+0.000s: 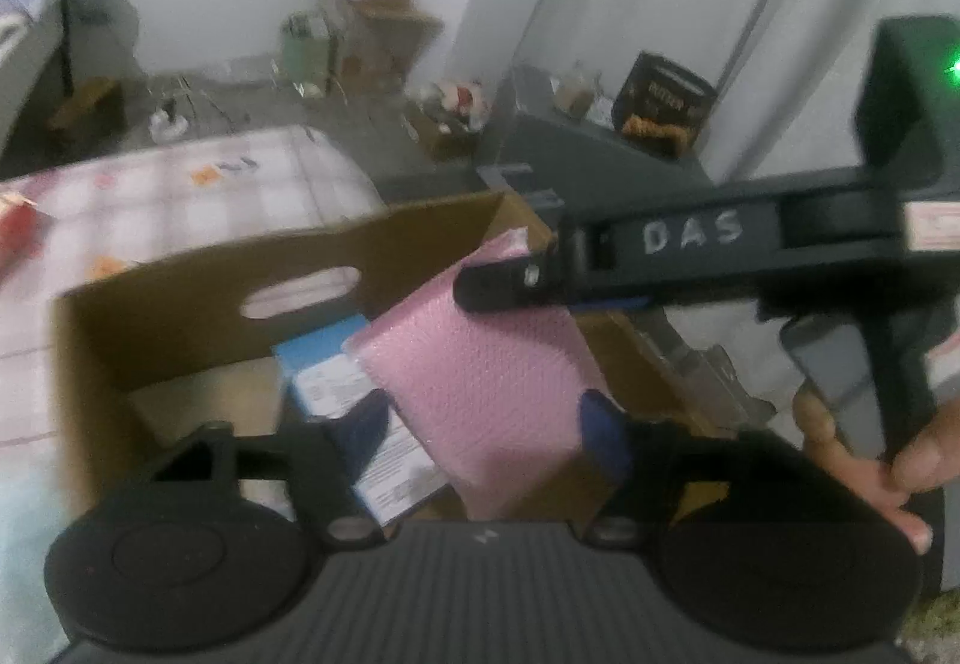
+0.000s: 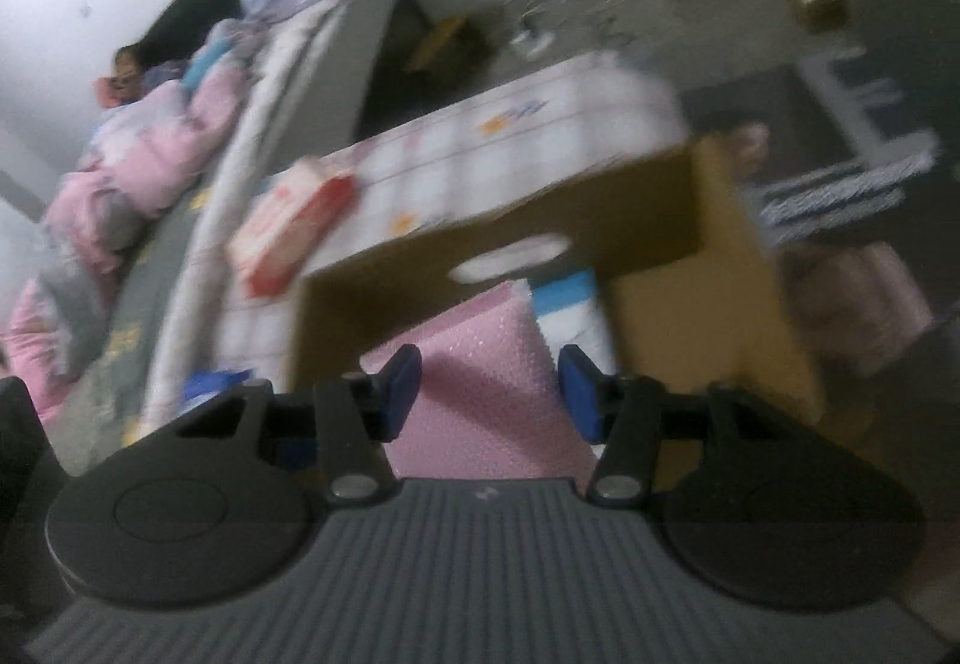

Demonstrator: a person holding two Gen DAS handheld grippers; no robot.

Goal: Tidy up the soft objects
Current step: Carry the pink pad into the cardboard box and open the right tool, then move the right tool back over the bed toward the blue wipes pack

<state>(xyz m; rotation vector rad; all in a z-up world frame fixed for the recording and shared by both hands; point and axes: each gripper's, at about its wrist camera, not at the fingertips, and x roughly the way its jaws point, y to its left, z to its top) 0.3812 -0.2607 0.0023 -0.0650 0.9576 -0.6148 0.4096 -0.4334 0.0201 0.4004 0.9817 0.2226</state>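
A pink bubble-wrap pouch (image 1: 480, 376) stands tilted in an open cardboard box (image 1: 198, 304). My left gripper (image 1: 486, 424) has blue pads on both sides of the pouch's lower end; whether they press it I cannot tell. My right gripper (image 1: 510, 280) reaches in from the right at the pouch's upper edge, its state unclear in the left wrist view. In the right wrist view the right gripper (image 2: 489, 394) is open, its pads (image 2: 402, 388) either side of the pouch (image 2: 480, 400), over the box (image 2: 720, 256). A blue-and-white packet (image 1: 324, 364) lies in the box.
A low table with a checked cloth (image 1: 180, 196) lies behind the box, with a red-and-white packet (image 2: 288, 232) on it. A bed with pink bedding (image 2: 150, 148) is at the left. Cartons and clutter (image 1: 372, 4) stand on the floor by the far wall.
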